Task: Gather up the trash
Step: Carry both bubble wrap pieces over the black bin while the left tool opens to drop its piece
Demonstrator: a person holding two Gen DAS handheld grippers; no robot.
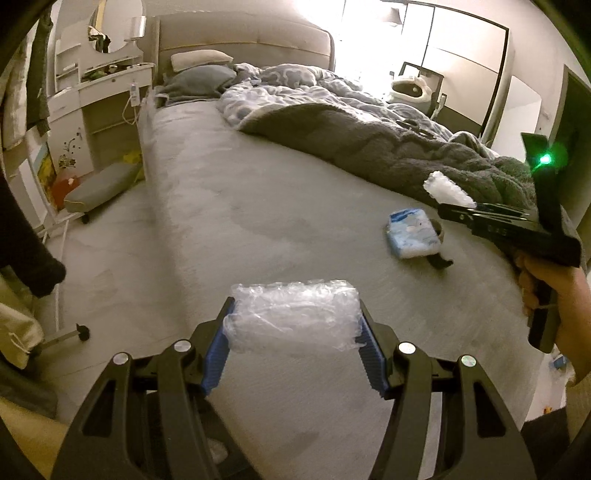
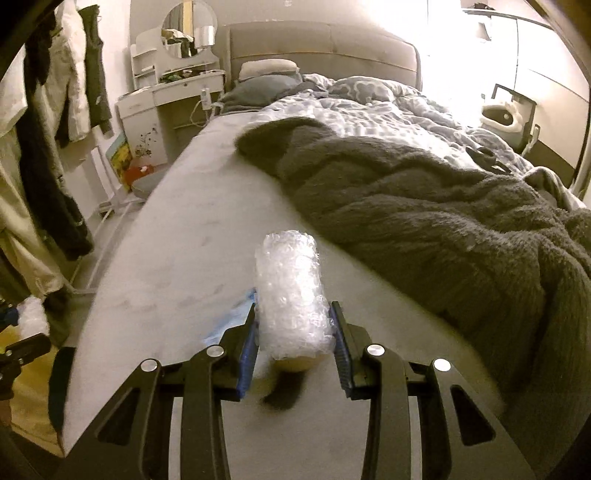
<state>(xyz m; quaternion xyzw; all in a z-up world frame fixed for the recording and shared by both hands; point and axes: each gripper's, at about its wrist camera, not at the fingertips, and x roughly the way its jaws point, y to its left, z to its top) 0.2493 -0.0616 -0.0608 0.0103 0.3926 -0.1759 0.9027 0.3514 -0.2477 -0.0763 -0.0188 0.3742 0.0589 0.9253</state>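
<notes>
1. At far left stood a white vanity (image 1: 99, 85) with a round mirror (image 2: 189, 28); dark and pale clothes (image 2: 48, 122) hung beside it in soft, limp folds.
2. The bed (image 1: 229, 206) filled the middle, its bare grey sheet smooth and matte, with a padded headboard (image 1: 243, 37) behind two pillows.
3. The left gripper (image 1: 293, 325) clamped a wad of clear film (image 1: 293, 317) between its ribbed blue pads (image 1: 218, 343); the wad was crinkled, glossy and roughly oblong, held above the sheet.
4. Right of it, a small blue-and-white pack (image 1: 412, 234) lay flat on the sheet, soft-edged and squarish, possibly tissues, though blur made that unsure.
5. The right gripper (image 2: 295, 325) gripped a roll of bubble wrap (image 2: 291, 291), a knobbly translucent cylinder standing upright between its pads and clear of the sheet.
6. Further right, a fluffy dark grey blanket (image 2: 424, 206) lay bunched over a patterned pale duvet (image 2: 369, 107).
7. In the left wrist view, a hand (image 1: 569, 306) held the black right gripper at the frame's edge.
</notes>
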